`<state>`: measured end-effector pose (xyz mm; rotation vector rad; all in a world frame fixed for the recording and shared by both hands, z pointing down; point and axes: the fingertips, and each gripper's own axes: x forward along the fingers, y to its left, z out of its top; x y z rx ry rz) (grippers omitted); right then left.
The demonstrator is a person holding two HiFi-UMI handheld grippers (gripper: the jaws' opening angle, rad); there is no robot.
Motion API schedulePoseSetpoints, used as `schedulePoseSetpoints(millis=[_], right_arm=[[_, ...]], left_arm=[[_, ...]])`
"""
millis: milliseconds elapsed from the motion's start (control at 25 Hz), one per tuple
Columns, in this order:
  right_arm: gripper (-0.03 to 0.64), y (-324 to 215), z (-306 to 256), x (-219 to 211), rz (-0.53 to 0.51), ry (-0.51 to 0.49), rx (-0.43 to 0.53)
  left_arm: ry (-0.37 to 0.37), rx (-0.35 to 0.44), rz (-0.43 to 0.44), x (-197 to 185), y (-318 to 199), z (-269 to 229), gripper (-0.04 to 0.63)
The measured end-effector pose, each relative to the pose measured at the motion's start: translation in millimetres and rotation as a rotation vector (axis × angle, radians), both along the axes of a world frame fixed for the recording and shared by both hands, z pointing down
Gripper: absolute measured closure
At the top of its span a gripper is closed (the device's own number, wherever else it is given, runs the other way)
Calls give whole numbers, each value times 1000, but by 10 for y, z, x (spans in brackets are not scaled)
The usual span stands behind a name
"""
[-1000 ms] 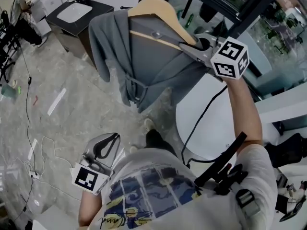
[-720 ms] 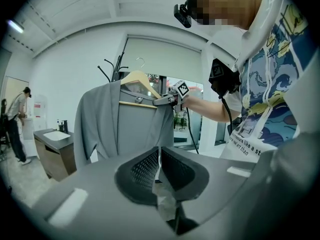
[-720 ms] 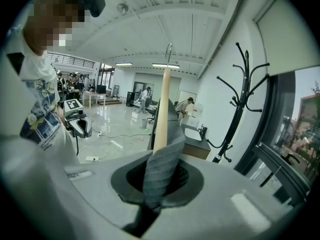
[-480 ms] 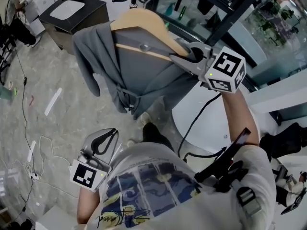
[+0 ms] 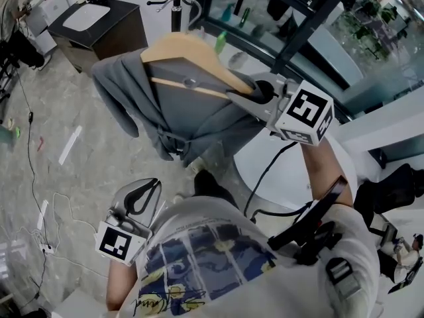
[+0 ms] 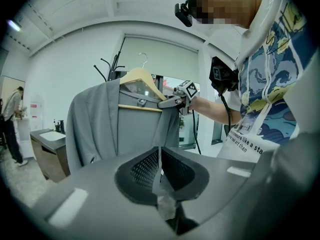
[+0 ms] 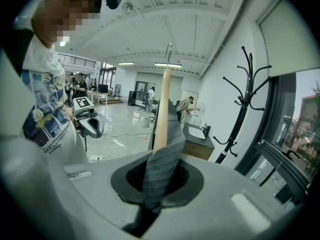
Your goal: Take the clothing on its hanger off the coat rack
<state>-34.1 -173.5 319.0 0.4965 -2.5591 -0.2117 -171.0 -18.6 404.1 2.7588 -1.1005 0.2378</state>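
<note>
Two grippers are in view. The right gripper is raised forward on an outstretched arm, with its marker cube toward the person. Its jaws are clamped on one shoulder end of the wooden hanger, pinching the grey garment that drapes over it. The hanger hangs level in the air with the garment below it. In the right gripper view the hanger is apart from the black coat rack, which stands to its right against the window frame.

The left gripper is held low at the person's left side. Its jaws are together with nothing between them.

Nearby are a dark cabinet with a white basin, a round white surface below the right arm, and cables on the floor.
</note>
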Motion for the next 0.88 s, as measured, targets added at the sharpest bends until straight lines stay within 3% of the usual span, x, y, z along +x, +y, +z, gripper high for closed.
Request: schedulePoseSetpoints(millis=[520, 880], right_arm=[[607, 473, 196, -137, -26, 38, 18], [607, 466, 220, -137, -33, 26, -14]], left_arm=[[-9, 8, 13, -66, 201, 156, 574], [-1, -5, 11, -31, 70, 66, 574]])
